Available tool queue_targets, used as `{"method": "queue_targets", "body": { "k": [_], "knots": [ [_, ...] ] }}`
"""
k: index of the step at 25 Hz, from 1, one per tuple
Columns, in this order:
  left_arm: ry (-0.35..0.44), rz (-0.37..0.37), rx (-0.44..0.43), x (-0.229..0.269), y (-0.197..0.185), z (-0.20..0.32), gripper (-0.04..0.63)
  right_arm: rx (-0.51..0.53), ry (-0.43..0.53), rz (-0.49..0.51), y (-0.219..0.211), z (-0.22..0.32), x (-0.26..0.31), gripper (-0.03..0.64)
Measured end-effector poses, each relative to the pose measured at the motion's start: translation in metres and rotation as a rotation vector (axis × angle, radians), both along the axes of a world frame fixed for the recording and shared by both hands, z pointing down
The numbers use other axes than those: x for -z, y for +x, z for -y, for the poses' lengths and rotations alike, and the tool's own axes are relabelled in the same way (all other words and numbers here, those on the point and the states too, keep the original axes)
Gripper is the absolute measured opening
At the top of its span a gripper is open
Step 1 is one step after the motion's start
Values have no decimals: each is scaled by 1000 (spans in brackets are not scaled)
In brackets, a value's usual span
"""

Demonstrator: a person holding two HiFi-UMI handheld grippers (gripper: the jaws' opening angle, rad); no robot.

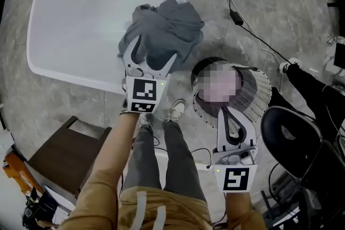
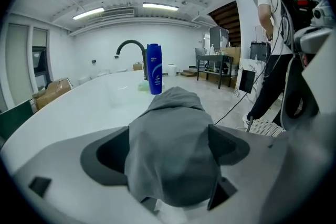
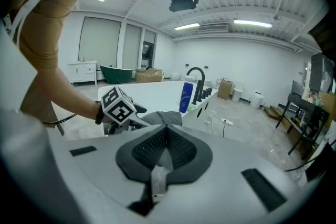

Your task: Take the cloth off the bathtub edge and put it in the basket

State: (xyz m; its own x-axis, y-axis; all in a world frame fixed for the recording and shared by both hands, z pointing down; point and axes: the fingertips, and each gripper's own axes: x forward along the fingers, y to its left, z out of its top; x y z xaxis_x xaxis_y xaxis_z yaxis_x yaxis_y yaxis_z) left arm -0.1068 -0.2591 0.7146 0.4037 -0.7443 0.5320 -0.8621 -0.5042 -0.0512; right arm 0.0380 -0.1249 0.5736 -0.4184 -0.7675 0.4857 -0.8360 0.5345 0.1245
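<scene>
Lying in a heap, the grey cloth (image 1: 171,27) rests on the bathtub edge (image 1: 70,74), with the left gripper (image 1: 156,47) spread wide around it and not pinching it yet. To do this well, I think it should push in deep and pinch a thick fold, so nothing slips when lifted. The right gripper (image 1: 228,113) is squeezed shut on nothing, beside the basket (image 1: 264,89).

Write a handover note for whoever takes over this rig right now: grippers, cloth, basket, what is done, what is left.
Left gripper: jaws open, astride the grey cloth, not clamped.
Right gripper: shut, empty, beside the basket.
Cloth: bunched on the bathtub edge. Basket: on the floor next to the tub.
Done: left gripper lined up on the cloth.
Left: close, lift, drop the cloth in the basket.
</scene>
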Motion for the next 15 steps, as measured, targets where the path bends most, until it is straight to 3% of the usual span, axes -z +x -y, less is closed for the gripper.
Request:
{"method": "queue_targets", "body": {
  "k": [4,9,12,15],
  "knots": [
    [-55,-19,5,-12,-2,16,517,-20,-15,10,6,-3,-5,6],
    [-205,-98,-2,-31,10,26,529,-22,-20,11,10,-8,-8,6],
    [-223,-103,-12,-33,16,26,461,-23,-21,6,13,-8,-9,6],
    [-153,-89,0,-23,15,20,363,-25,-16,11,13,-8,-7,6]
  ]
}}
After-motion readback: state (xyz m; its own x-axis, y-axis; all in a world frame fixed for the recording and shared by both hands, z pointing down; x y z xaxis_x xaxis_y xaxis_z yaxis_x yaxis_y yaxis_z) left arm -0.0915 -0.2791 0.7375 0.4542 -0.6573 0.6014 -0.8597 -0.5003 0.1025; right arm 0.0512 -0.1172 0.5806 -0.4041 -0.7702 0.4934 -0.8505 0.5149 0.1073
